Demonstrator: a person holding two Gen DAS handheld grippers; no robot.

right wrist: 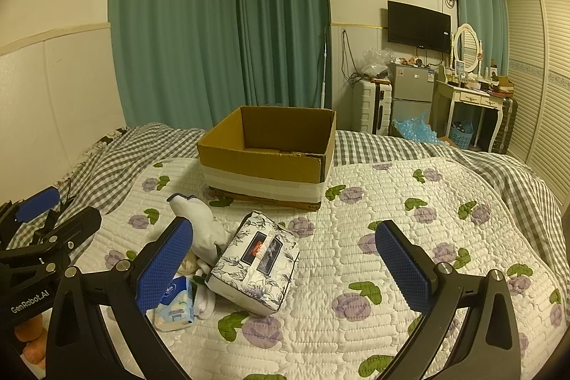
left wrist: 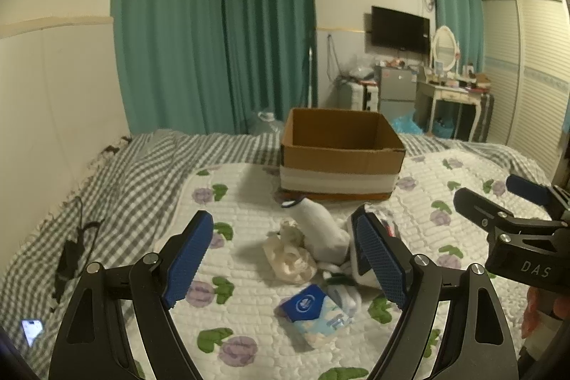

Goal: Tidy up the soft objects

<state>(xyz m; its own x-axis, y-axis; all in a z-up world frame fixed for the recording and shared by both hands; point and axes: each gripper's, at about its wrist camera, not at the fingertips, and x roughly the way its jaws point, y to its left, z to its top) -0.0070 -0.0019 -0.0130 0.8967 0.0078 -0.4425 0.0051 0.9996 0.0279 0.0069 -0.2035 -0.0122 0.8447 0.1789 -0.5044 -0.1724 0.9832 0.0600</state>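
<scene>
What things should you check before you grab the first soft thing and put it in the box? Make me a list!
1. Left gripper open and empty: ok.
2. Right gripper open and empty: ok.
3. Cardboard box open on top, upright on the bed: ok.
4. Room inside the box: cannot tell, since only its inner walls show, not the bottom.
5. White sock free to lift: not ok, it lies against the crumpled cream cloth in a pile.
6. Floral tissue pack reachable between the right fingers: ok, nothing lies on top of it.
</scene>
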